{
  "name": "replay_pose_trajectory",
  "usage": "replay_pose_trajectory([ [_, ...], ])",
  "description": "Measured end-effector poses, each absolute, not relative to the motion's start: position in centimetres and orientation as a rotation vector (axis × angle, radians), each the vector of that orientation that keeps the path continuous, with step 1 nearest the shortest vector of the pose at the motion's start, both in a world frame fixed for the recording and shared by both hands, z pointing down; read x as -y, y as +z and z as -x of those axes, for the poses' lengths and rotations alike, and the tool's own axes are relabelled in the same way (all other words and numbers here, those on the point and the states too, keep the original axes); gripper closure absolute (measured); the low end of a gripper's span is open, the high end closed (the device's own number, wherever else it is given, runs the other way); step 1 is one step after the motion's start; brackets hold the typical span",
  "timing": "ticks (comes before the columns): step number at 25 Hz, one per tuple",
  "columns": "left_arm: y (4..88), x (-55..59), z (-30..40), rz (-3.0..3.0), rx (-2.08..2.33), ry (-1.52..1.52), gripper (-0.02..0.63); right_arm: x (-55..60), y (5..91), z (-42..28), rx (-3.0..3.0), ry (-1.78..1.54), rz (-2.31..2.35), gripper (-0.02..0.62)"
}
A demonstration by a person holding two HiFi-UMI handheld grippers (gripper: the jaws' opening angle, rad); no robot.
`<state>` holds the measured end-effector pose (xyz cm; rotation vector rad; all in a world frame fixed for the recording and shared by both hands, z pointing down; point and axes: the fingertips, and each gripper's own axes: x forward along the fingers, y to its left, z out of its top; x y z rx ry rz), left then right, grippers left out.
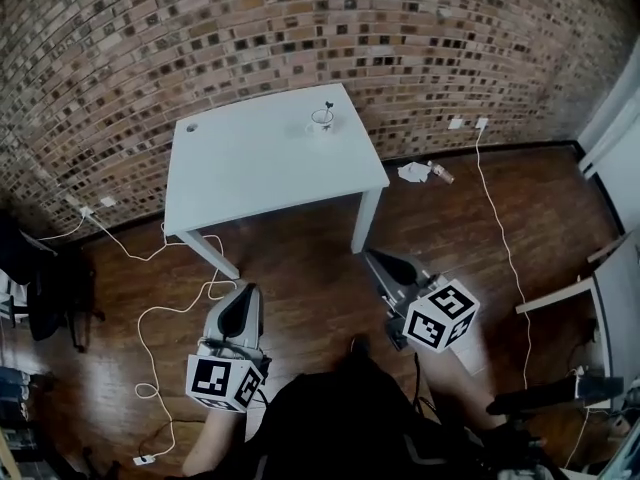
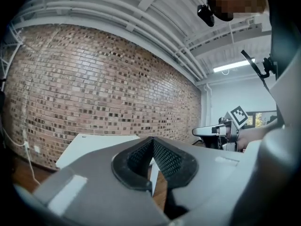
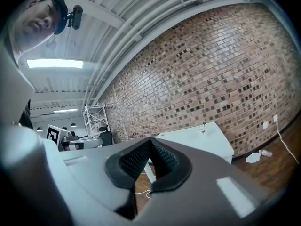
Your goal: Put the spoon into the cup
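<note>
Where the white bench (image 1: 260,163) runs up to the brick wall (image 1: 200,38), in the upper middle of the head view, the white cup (image 1: 320,121) stands near the bench's far right corner. The spoon (image 1: 327,107) is in it: a thin dark handle rises above the rim, too small to show more. The cup is the only container in sight, and it holds only the spoon. A small round hole (image 1: 191,126) marks the bench top near its far left corner.

Below the bench lies a dark wooden floor (image 1: 300,268). A white cable (image 1: 150,313) loops across it at lower left. A second cable (image 1: 505,248) drops from a wall socket (image 1: 480,122) down the right side. A crumpled white scrap (image 1: 412,172) lies at the foot of the wall, right of the bench. A black chair (image 1: 50,288) sits at the left edge.

Both grippers are low in the head view, well apart from the bench and pointing toward it. The left gripper (image 1: 245,293) is at lower left and the right gripper (image 1: 375,258) is right of centre. In each gripper's own view the jaws are pressed together with nothing between them.
</note>
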<state>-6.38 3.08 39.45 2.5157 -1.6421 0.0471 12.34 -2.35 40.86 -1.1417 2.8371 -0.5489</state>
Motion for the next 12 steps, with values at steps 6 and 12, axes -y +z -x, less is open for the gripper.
replay_pose_trajectory([
  [6,40.7,-7.6,8.1,-2.528,1.507,-0.03,0.612,-4.1,41.0,-9.4,-2.841,-0.548,1.222,0.589],
  [12,42.6,-9.8,6.1,-2.535,1.411,-0.067,0.612,-8.8,41.3,-10.3,-2.831,-0.519,1.314,0.589],
])
